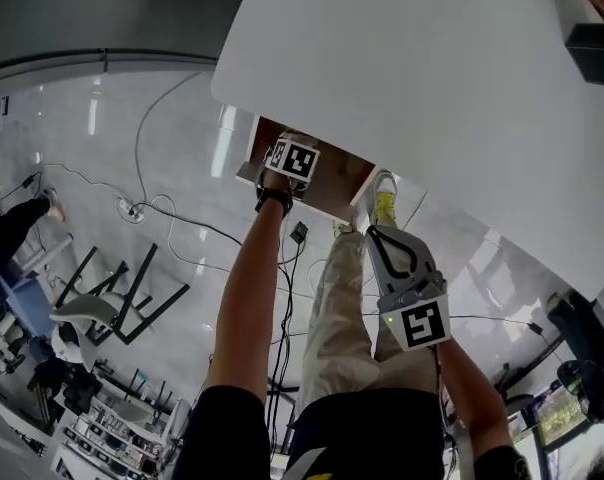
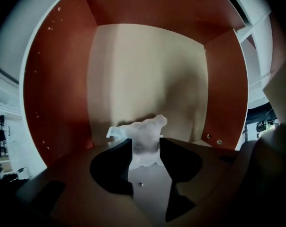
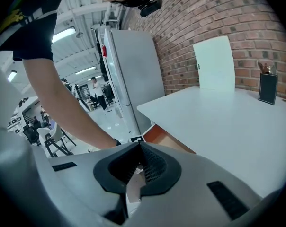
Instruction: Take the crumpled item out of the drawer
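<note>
The drawer (image 1: 334,190) stands pulled out from under the white table (image 1: 432,88). It has red-brown walls (image 2: 58,79) and a pale floor. My left gripper (image 1: 288,160) reaches down into it. A crumpled white item (image 2: 144,131) sits between the two dark jaws of my left gripper (image 2: 145,148), and both jaws press on its sides. My right gripper (image 1: 384,236) hangs outside the drawer, to the right of it, above the person's legs. In the right gripper view the right gripper (image 3: 139,149) has its jaws together with nothing in them.
A dark box (image 1: 594,53) stands near the table's far corner, and a white card (image 3: 215,63) leans on the brick wall. Cables (image 1: 142,208) trail over the glossy floor at left, beside black chairs (image 1: 112,298). A grey cabinet (image 3: 133,74) stands beyond the table.
</note>
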Action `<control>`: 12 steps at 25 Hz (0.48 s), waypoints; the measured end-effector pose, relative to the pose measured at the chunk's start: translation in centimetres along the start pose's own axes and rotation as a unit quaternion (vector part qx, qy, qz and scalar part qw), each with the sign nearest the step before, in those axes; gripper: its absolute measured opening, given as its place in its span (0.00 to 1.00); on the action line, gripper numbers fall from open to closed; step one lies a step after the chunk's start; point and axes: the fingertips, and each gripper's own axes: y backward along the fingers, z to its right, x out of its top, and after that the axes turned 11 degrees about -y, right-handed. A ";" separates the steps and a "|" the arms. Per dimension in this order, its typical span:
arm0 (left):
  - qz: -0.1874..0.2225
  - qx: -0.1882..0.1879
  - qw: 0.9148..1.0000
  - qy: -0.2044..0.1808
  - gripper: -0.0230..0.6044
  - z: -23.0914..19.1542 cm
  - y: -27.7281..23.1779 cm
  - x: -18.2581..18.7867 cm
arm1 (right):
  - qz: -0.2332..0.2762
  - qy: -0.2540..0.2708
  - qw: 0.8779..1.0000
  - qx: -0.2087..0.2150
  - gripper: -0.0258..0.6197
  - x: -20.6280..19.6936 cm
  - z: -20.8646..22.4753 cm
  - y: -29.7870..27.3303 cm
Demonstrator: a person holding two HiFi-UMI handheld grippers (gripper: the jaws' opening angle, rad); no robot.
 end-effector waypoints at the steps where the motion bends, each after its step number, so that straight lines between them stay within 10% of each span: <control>1: 0.004 0.008 1.000 0.000 0.33 0.0 0.2 0.0 | -0.004 0.005 1.000 0.000 0.08 0.1 0.0 0.3; 12: 0.177 0.108 0.978 0.040 0.17 3.2 18.6 0.2 | 0.076 0.013 0.996 -0.042 0.08 11.5 -0.5 7.0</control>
